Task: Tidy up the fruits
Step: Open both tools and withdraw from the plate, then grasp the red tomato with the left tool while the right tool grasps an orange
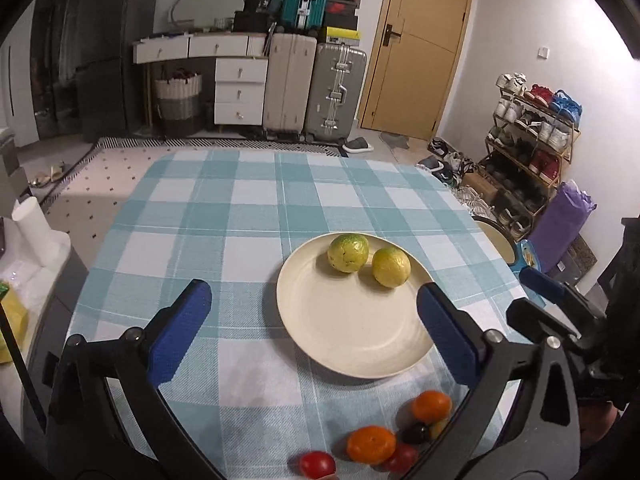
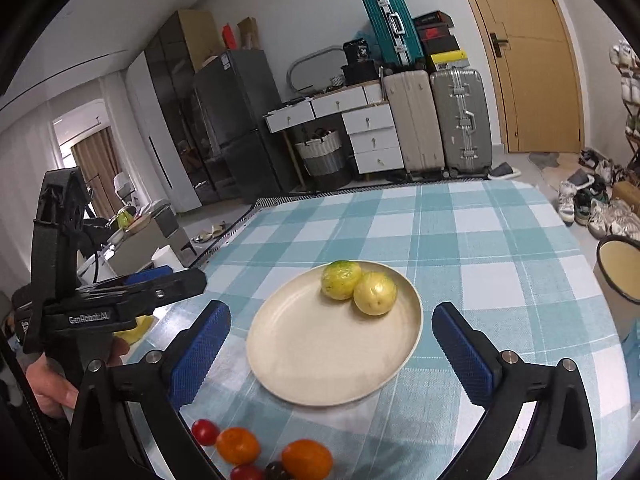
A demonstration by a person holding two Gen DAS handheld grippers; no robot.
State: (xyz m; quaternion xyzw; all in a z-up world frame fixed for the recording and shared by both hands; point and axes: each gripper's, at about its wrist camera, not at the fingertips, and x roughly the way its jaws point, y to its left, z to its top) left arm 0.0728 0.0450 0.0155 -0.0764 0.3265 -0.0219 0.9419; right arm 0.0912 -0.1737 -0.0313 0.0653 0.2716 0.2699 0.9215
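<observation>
Cream plate (image 1: 352, 320) sits mid-worktop on the blue-and-white checked cloth (image 1: 224, 216); read left to right from the left wrist view.

Left gripper (image 1: 314, 330): your jaws stand released, spread wide, nothing between the pads. They frame the plate's near-left rim from above, tilted down.

On the plate, far side: two yellow-green fruits (image 1: 348, 252), touching or nearly so. Grouped there, presumably, as the sorted set.

Near edge of the worktop, off the plate: two orange fruits (image 1: 371, 444), red cherry tomatoes (image 1: 317, 465), one dark small fruit (image 1: 416, 433), bunched close. Judged unsorted.

Right gripper (image 2: 330, 350): jaws likewise released and empty, straddling the plate in its own view. Your hand (image 2: 52, 376) grips the left tool's handle at that view's left edge.

Hard to make out:
- the loose cluster is cut by the bottom edge in both views and partly behind a jaw arm; exact count uncertain;
- the dark fruit's kind cannot be told;
- a cream vessel (image 2: 620, 276) at far right is cropped; contents unseen.
</observation>
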